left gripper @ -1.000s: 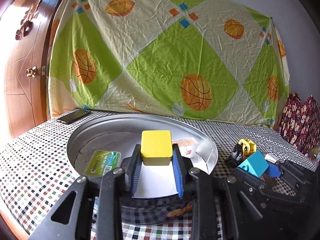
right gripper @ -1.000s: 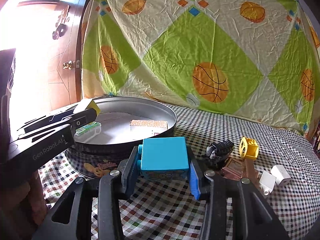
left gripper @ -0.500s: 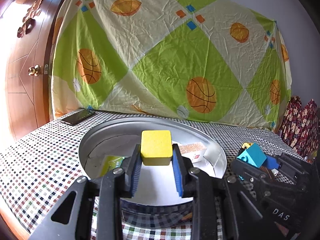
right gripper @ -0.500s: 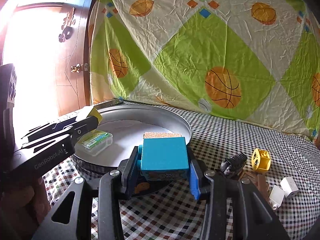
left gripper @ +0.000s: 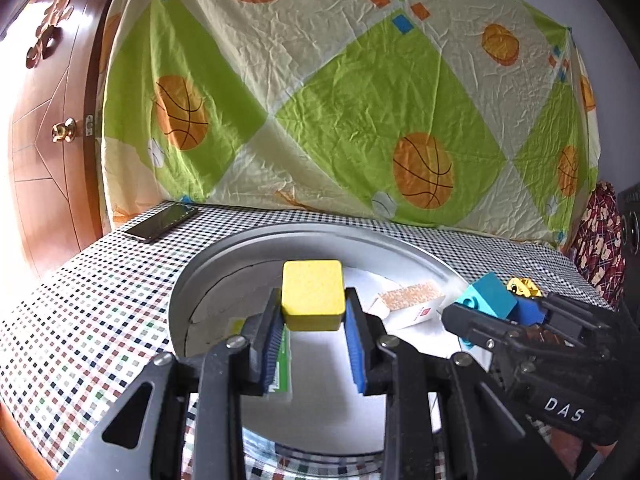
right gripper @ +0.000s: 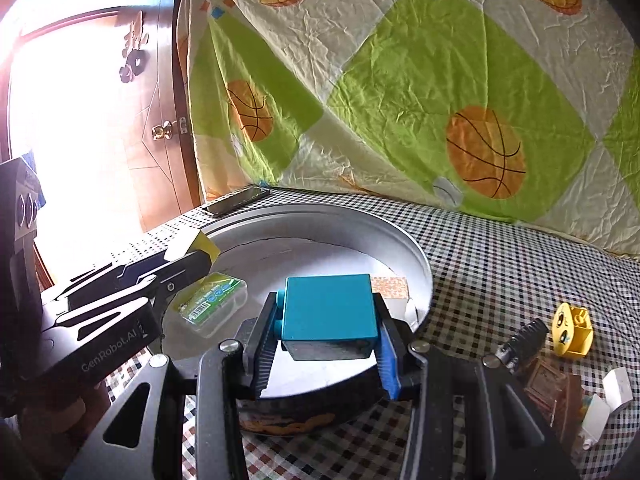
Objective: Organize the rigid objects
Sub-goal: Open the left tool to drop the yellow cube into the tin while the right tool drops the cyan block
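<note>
My left gripper [left gripper: 313, 316] is shut on a yellow block [left gripper: 313, 294] and holds it above the round metal tin [left gripper: 208, 276]. My right gripper [right gripper: 326, 328] is shut on a teal toy brick [right gripper: 328, 312] and holds it over the tin's near rim [right gripper: 420, 264]. Each gripper shows in the other view: the right one with the teal brick [left gripper: 490, 300] at the right, the left one with the yellow block [right gripper: 202, 245] at the left. Inside the tin lie a green-labelled plastic case [right gripper: 212, 300] and a small speckled box [right gripper: 390, 286].
A phone [left gripper: 160, 222] lies on the checked tablecloth at the far left. To the right of the tin lie a yellow toy brick [right gripper: 572, 330], a black ridged part [right gripper: 520, 344], brown pieces [right gripper: 546, 380] and white blocks [right gripper: 616, 390]. A patterned sheet hangs behind the table.
Both grippers have moved forward and up over the tin, each still holding its block. The right gripper moved left, from beside the tin to over its near rim.
</note>
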Action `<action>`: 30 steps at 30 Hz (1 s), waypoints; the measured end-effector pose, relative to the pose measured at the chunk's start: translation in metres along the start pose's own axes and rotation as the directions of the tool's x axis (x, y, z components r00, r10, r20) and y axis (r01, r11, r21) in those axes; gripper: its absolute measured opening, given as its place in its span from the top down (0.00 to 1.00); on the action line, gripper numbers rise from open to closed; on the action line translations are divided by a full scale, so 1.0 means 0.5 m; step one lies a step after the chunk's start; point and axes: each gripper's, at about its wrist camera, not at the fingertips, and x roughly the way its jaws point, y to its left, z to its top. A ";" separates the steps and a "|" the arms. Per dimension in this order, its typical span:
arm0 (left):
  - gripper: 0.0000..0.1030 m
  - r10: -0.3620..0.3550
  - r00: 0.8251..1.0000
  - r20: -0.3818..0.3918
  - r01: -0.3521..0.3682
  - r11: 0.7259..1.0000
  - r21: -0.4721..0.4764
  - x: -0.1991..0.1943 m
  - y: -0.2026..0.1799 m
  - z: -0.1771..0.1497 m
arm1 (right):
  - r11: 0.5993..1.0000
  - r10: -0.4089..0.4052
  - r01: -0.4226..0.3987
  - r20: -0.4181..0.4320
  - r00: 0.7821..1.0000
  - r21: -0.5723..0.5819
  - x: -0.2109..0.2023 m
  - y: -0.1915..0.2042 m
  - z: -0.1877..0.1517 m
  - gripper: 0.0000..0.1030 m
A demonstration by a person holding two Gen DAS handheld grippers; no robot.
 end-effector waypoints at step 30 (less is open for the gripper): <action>0.23 0.055 0.998 -0.023 -0.055 0.998 0.011 -0.005 -0.020 0.017 | 0.993 -0.037 0.040 -0.025 0.999 0.115 -0.056 -0.117 -0.005 0.33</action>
